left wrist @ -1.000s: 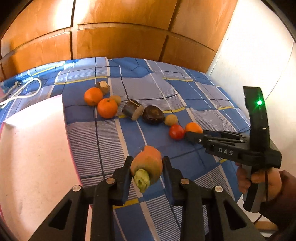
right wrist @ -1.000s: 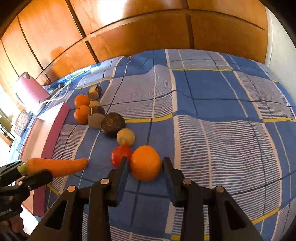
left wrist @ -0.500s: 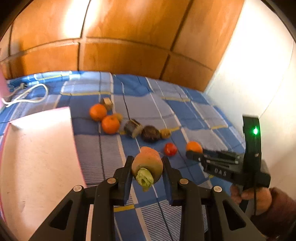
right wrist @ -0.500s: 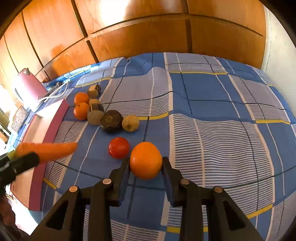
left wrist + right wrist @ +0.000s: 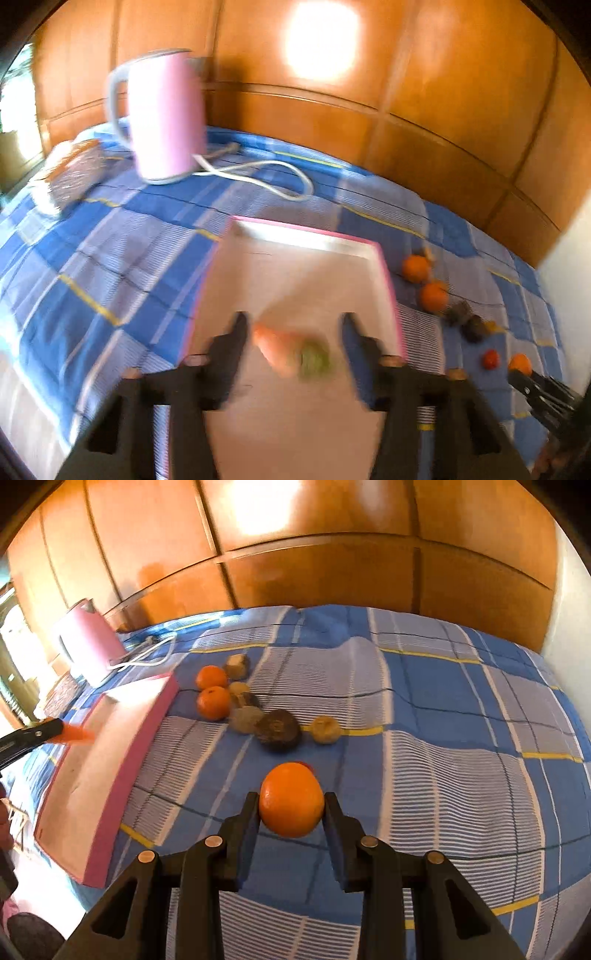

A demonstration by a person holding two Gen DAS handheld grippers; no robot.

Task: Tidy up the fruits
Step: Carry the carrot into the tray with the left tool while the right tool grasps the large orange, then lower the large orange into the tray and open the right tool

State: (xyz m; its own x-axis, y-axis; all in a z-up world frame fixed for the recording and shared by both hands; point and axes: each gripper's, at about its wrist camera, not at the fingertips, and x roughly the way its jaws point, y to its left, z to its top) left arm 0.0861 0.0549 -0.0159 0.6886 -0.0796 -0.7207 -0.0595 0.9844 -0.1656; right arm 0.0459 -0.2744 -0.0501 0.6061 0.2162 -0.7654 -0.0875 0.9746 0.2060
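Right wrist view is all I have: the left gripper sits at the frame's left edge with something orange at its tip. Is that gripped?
Observer: No. It is a carrot. It lies between the jaws of the left gripper, which have just been opening and now stand clear of it.
Operator: What is under it?
Observer: The tray, inside its pink rim.
Operator: How does it lie?
Observer: Crosswise between the jaws, with the green stub toward the picture's right. The view is blurred.
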